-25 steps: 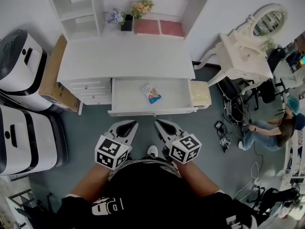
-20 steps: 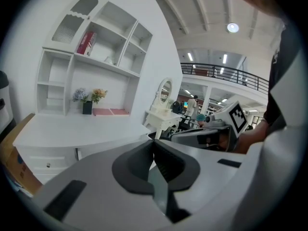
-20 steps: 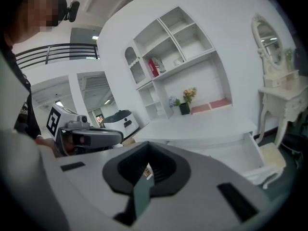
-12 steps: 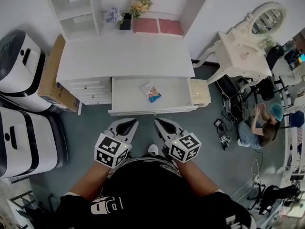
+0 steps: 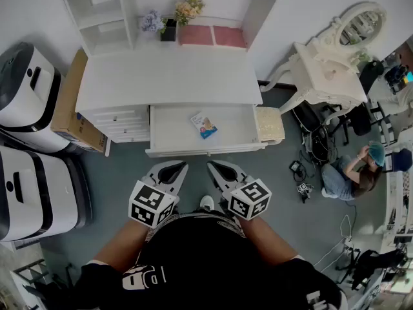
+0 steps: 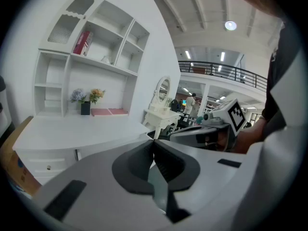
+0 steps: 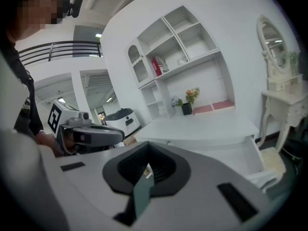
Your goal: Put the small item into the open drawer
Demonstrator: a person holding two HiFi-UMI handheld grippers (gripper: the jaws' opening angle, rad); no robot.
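Jaws of the left gripper (image 6: 153,143) are pressed together with nothing between them, and those of the right gripper (image 7: 146,148) are likewise pressed together and empty. Both pairs hang side by side short of the open drawer (image 5: 174,129), pointing toward it. The small item (image 5: 204,125), a flat printed packet, already lies on the drawer floor ahead of the jaws, between their 2 lines and a little nearer the right pair, so the task looks done.

Risks, as I judge them:
- A push forward would bring either pair of jaws against the drawer front just ahead, which could jolt the drawer and slide the packet.
- A fresh reach in with the jaws pressed together could only shove the packet, not take it.
- The drawer juts toward the person, so a step forward may knock it.

Count:
- 2 grippers, each with 1 marker cube (image 5: 152,203)
- 1 open drawer
- 1 small item
- 1 worktop (image 5: 168,79) beyond the drawer
- 1 dark pot (image 5: 169,32), 2 bunches of flowers and 2 pink mats (image 5: 197,35), all at the worktop's far edge
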